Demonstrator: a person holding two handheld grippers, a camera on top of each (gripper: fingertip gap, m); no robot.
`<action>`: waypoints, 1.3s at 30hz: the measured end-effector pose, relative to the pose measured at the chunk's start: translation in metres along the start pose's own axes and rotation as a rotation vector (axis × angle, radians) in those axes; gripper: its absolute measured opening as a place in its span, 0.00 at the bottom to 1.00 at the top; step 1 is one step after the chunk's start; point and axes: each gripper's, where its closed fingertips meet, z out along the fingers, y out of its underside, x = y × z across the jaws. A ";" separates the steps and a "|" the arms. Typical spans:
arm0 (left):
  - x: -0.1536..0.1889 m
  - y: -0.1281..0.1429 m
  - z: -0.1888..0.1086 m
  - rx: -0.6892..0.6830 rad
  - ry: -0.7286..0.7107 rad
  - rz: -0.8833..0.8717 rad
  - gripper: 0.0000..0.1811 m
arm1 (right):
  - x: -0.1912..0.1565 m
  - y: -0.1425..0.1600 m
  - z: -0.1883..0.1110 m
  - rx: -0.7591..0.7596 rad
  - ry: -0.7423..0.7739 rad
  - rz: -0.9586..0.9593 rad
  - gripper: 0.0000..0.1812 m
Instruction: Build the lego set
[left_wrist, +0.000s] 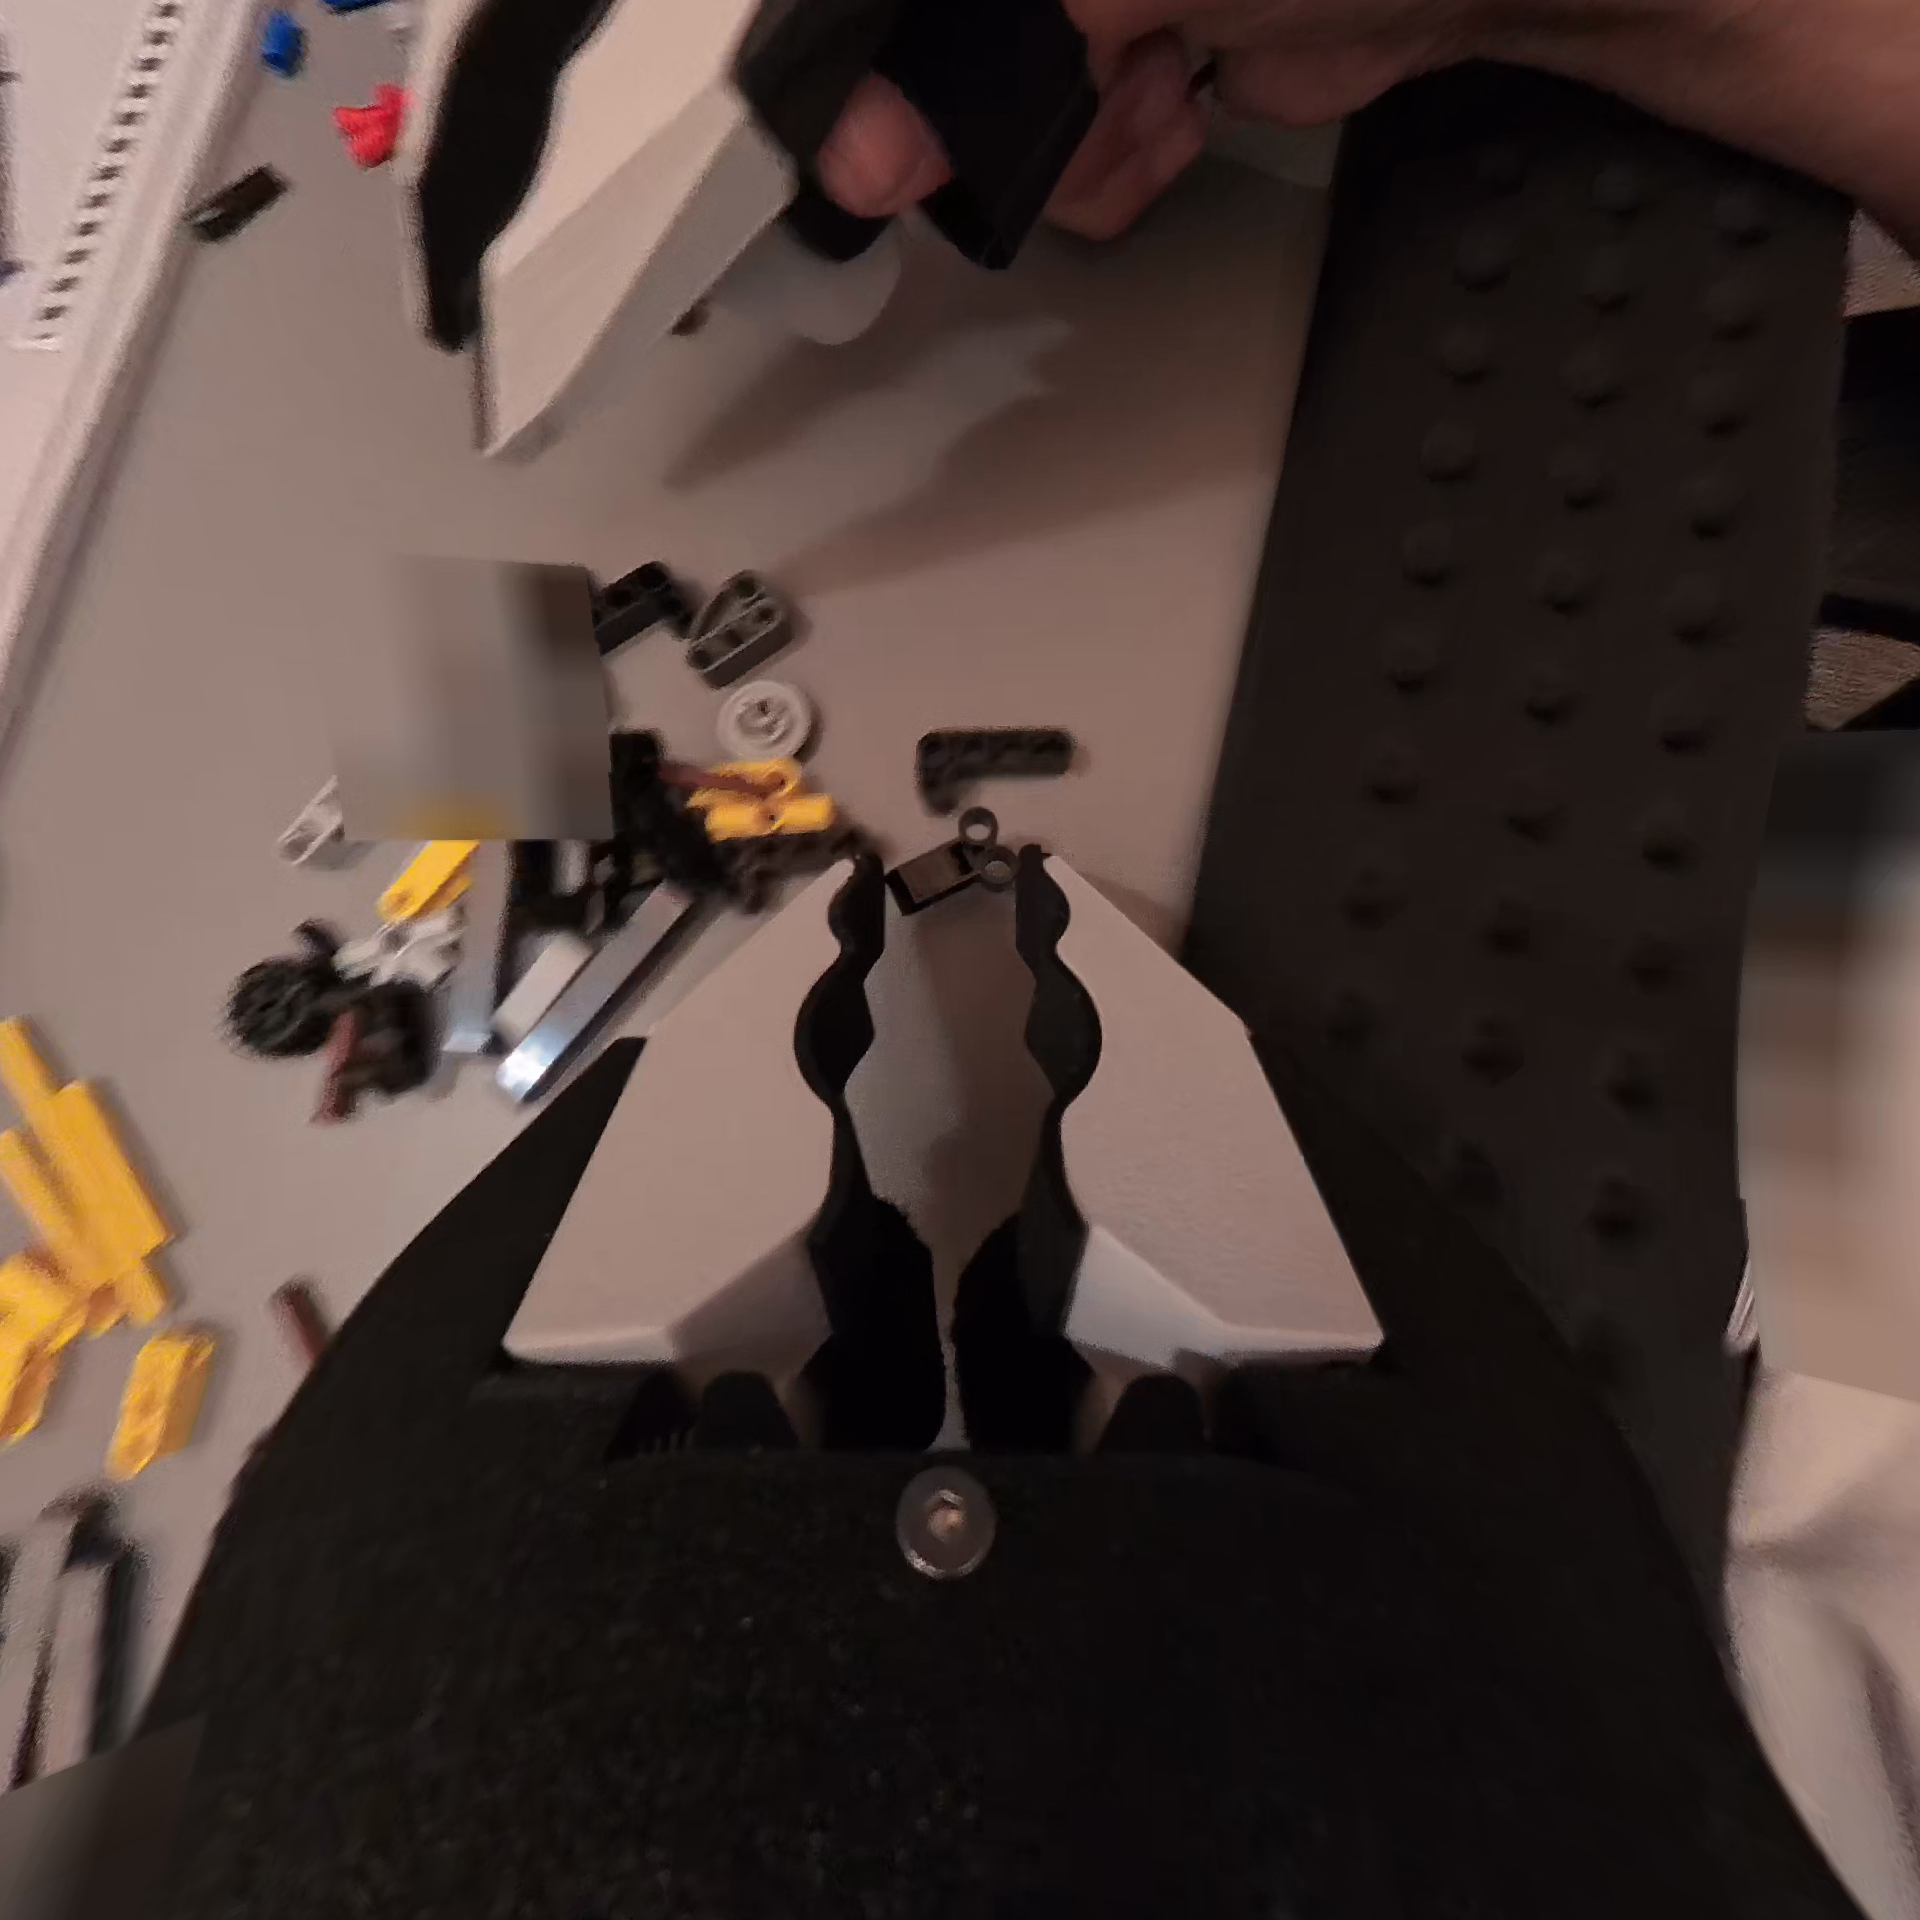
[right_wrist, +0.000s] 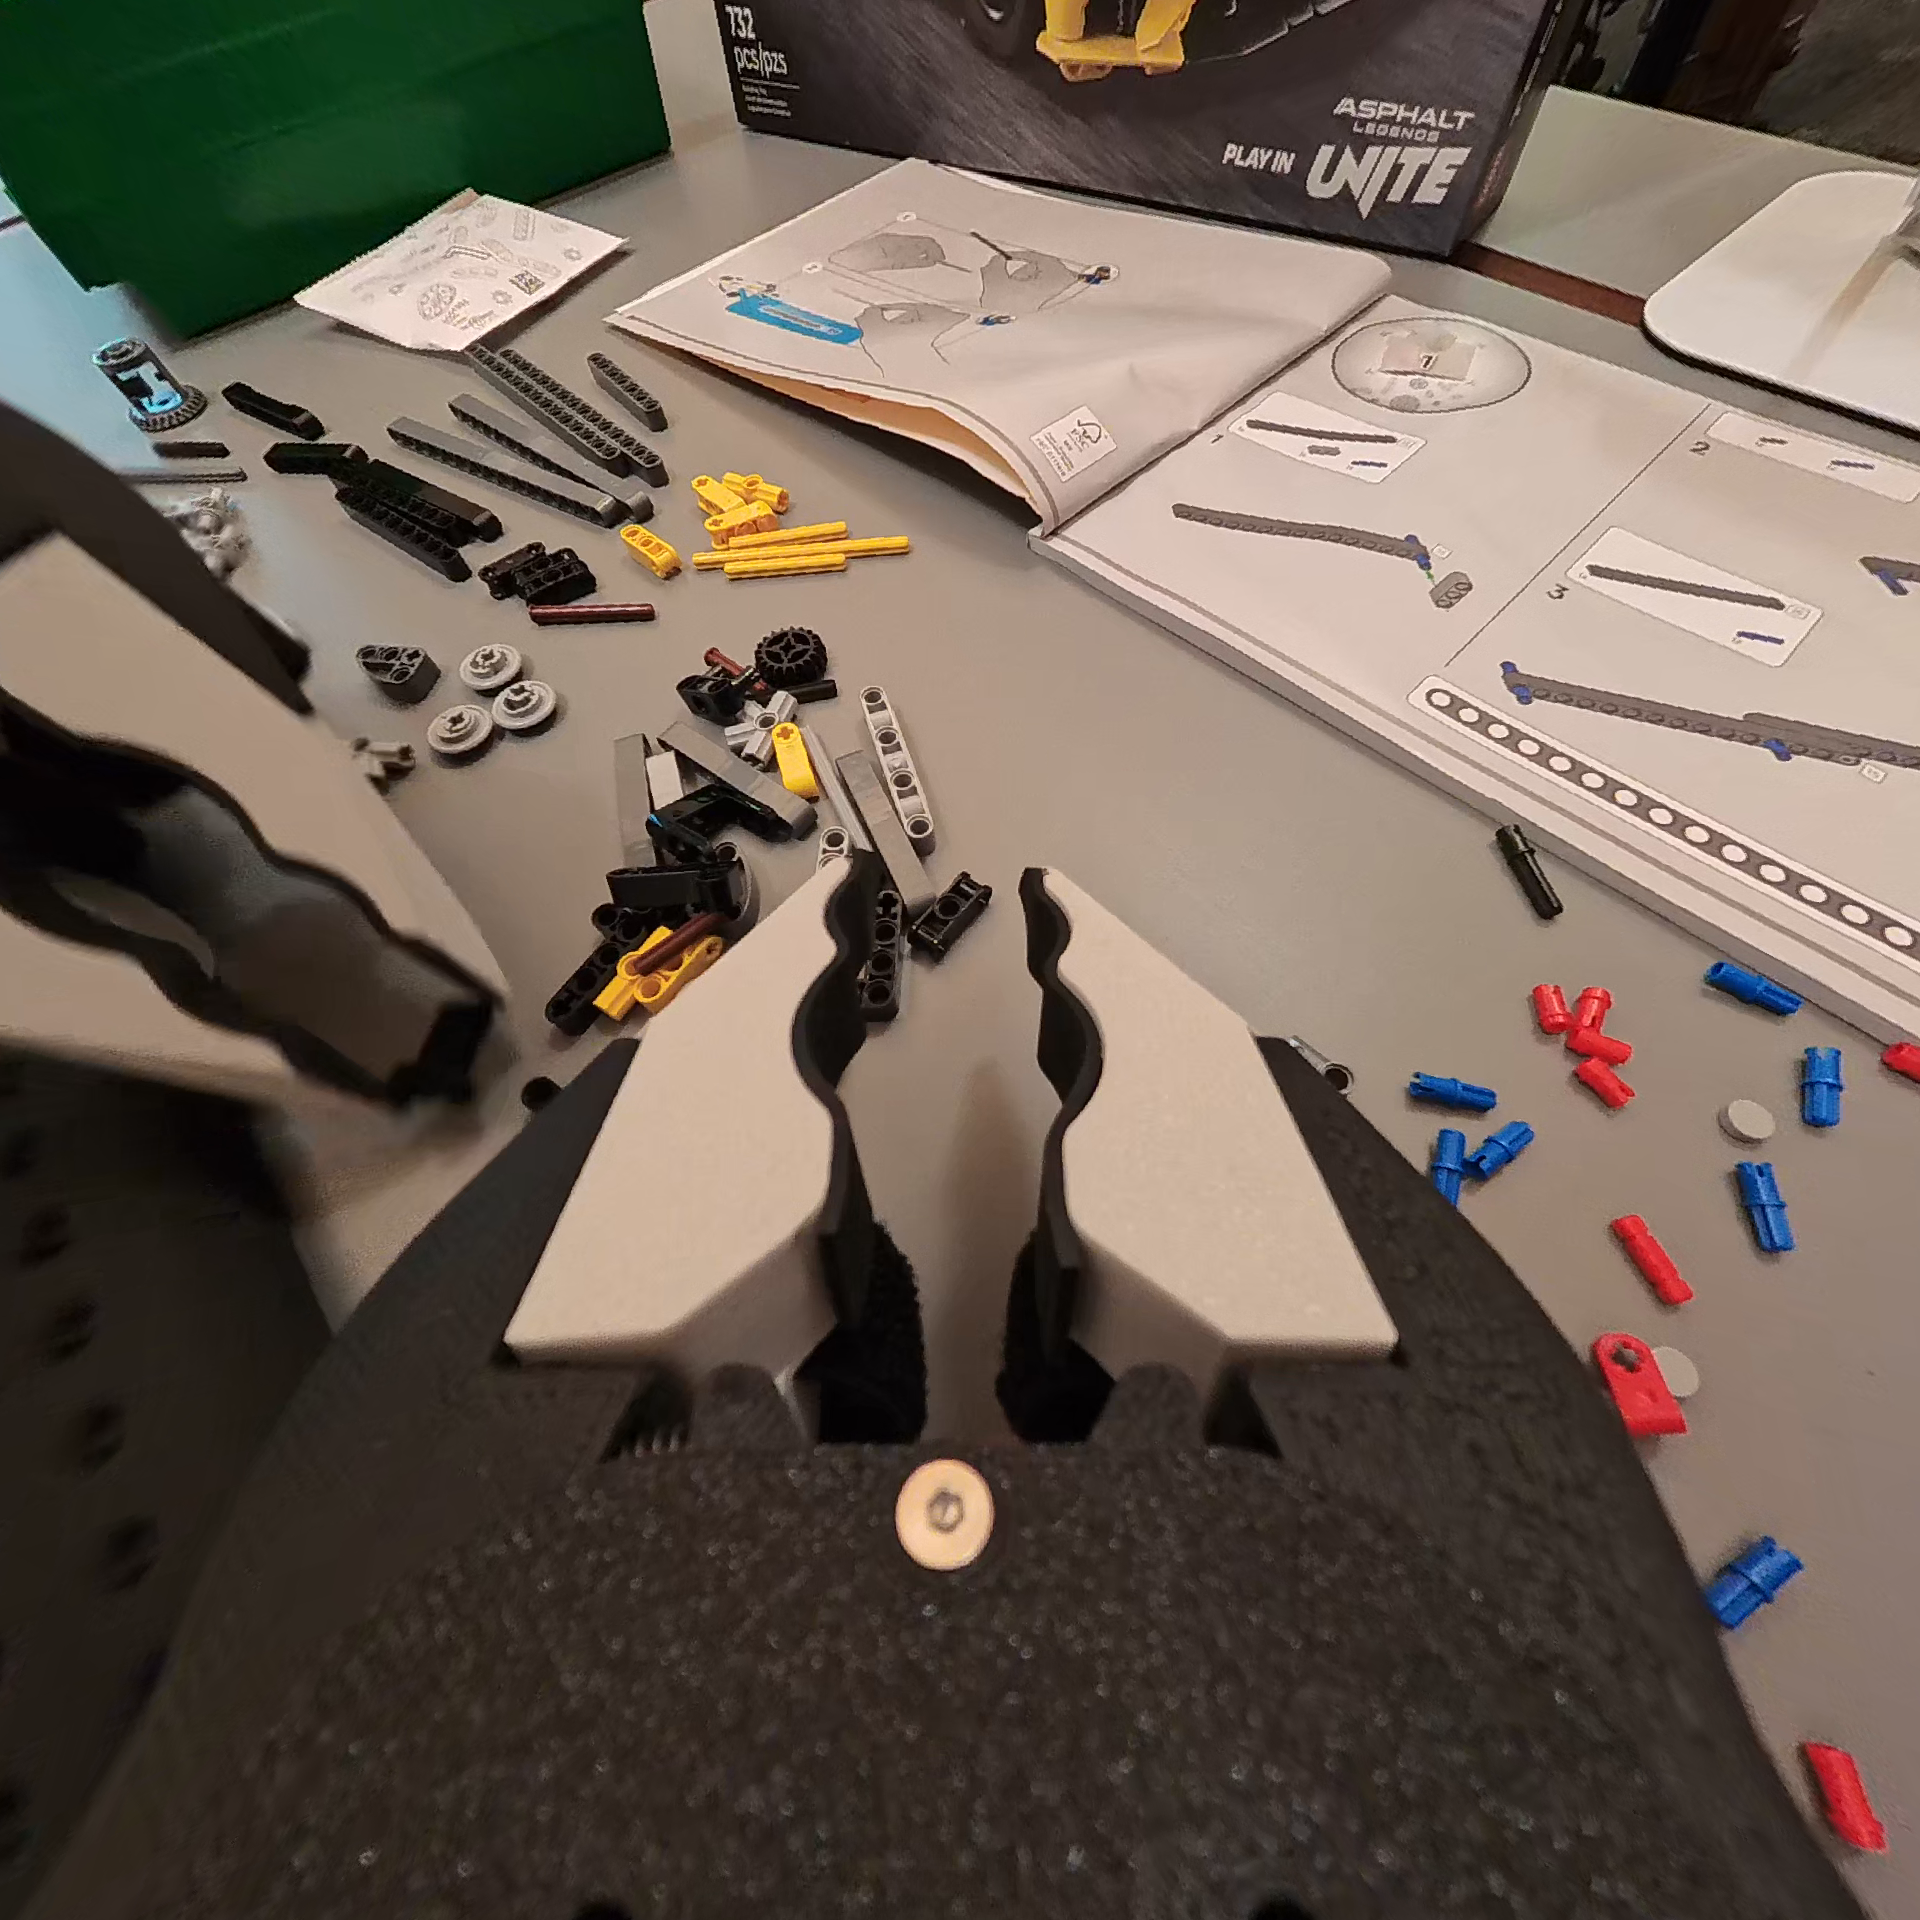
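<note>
My left gripper is shut on a small dark grey connector piece, pinched between its fingertips above the table. Loose black, grey and yellow parts lie just beyond it, blurred by motion. My right gripper is open and empty, low over a pile of black, grey and yellow lego parts. A small black piece lies on the table just past its tips. The left gripper also shows blurred at the left of the right wrist view. The right gripper, held by a hand, shows at the top of the left wrist view.
The open instruction booklet lies at the right, with the set's box behind it. Long grey and black beams and yellow axles lie at the back left. Red and blue pins are scattered at the right. A green bin stands at the back left.
</note>
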 end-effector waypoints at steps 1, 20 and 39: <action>-0.011 0.007 -0.011 -0.005 -0.038 -0.003 0.13 | 0.000 0.000 0.000 -0.001 0.000 0.000 0.15; -0.096 0.109 -0.082 -0.098 -0.214 -0.248 0.13 | -0.002 0.009 0.006 -0.051 -0.009 -0.010 0.15; -0.041 0.033 -0.069 0.078 -0.106 -0.176 0.16 | -0.095 0.063 -0.024 -0.463 -0.076 -0.060 0.14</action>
